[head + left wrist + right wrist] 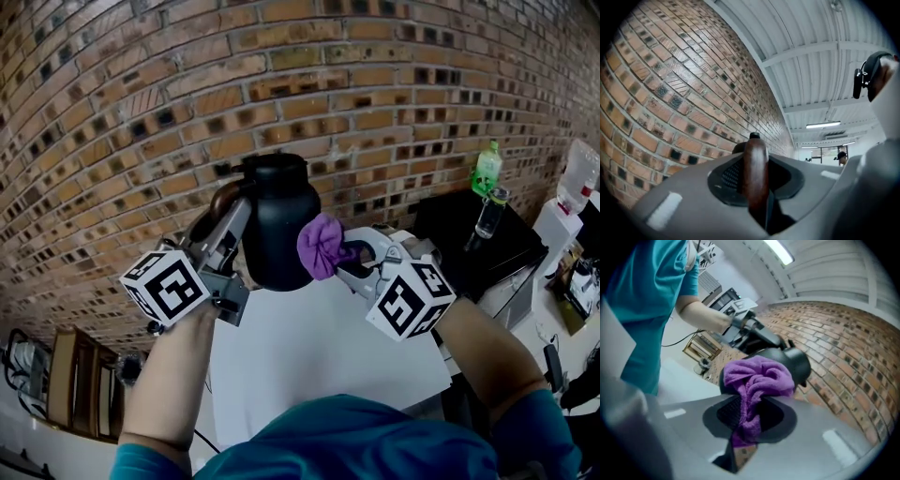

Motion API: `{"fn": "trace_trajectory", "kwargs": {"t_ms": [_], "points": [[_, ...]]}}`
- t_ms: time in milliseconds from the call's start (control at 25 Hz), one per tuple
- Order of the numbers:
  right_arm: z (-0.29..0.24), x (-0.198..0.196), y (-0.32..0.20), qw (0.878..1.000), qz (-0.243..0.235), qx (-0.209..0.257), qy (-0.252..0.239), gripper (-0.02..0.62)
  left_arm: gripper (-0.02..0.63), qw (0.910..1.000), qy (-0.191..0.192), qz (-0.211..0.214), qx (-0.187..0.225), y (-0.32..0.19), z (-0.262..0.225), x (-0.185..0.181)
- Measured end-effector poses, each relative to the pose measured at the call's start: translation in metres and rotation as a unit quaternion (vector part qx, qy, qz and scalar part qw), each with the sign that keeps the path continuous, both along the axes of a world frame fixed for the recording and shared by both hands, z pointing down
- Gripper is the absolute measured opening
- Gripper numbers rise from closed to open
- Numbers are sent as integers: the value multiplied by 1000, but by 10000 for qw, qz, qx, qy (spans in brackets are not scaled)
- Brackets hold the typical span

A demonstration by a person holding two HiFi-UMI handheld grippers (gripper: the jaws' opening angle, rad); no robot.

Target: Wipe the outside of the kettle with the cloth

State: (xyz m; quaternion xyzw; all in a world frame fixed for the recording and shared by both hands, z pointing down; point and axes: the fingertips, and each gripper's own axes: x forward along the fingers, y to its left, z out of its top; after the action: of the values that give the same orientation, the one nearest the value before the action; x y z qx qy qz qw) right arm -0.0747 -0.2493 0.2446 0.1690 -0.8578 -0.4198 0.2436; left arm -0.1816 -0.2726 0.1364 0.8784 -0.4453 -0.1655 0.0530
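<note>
1. The black kettle (277,225) is hanging in the air over the white table (319,366), just in front of the brick wall (281,75). It's looking hard, smooth and probably a bit slick, so I'm guessing a cloth is going to glide over it rather than drag. I can't tell whether there's water inside, so I'm not calling the weight.

2. Its brown handle (755,168) is the obvious spot to hold it. The left gripper (232,217) is already doing that, with its jaws closed down narrow and pinching the handle between the pads. With only that one hold, I'm expecting the body to want to swing when it's pushed sideways.

3. The purple cloth (322,246) is soft and floppy. The right gripper (349,253) is clamping it between its jaws, and a bunched wad is sticking out past the tips. That wad is sitting against the kettle's right side, at about mid-height.

4. For edges, the lid and spout area up top is looking like the place where the cloth could be snagging.

5. There's plenty of room. The table below is bare, and the black stand (469,234) with the green bottle (487,169) is sitting well off to the right. The wall behind is the only tight side.
</note>
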Motion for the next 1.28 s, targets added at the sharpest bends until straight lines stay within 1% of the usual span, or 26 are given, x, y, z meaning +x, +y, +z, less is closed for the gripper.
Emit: {"fn": "trace_trajectory", "kwargs": {"t_ms": [120,200,320,440,520,600,680,800,960,1040,1080,1120,1160,1200,1240,1280], "points": [[41,-13,4,9985,-99,-126,528,64,94,9991,-181,-373,11,-9,2,-7],[47,-16,7,9980,-157,-158,586,64,94,9978,-314,-590,-19,-15,7,-9],[18,-15,3,9997,-25,-36,237,64,94,9949,-534,-853,-73,-22,16,-10],[-17,-18,-8,9992,293,283,-14,64,94,9910,-834,-1047,-102,-27,26,-7],[-29,-24,-18,9974,536,486,69,64,94,9886,-1000,-1118,-125,-30,33,-2],[-26,-33,-26,9948,695,639,374,64,94,9869,-1096,-1173,-161,-34,38,3],[-13,-39,-30,9919,743,771,690,64,94,9856,-1127,-1245,-205,-36,41,6],[25,-47,-22,9890,593,785,1102,64,94,9845,-1110,-1342,-206,-38,40,3],[94,-57,-13,9857,312,429,1599,64,96,9842,-1096,-1389,-83,-38,32,-2],[113,-59,-6,9867,91,85,1621,64,97,9854,-1066,-1328,-52,-37,31,-6],[113,-58,-1,9892,-100,-206,1446,64,95,9872,-1001,-1236,-57,-36,32,-9],[107,-54,6,9915,-347,-591,1105,64,95,9899,-898,-1095,-66,-34,32,-12],[94,-47,11,9910,-620,-1016,612,64,95,9929,-766,-906,-67,-31,32,-14],[76,-36,13,9860,-890,-1412,10,64,95,9957,-621,-681,-48,-27,32,-16],[54,-24,11,9760,-1117,-1756,-640,64,95,9979,-486,-431,-2,-22,30,-18],[31,-9,5,9623,-1239,-2071,-1253,64,95,9991,-375,-164,79,-16,29,-19]]}}
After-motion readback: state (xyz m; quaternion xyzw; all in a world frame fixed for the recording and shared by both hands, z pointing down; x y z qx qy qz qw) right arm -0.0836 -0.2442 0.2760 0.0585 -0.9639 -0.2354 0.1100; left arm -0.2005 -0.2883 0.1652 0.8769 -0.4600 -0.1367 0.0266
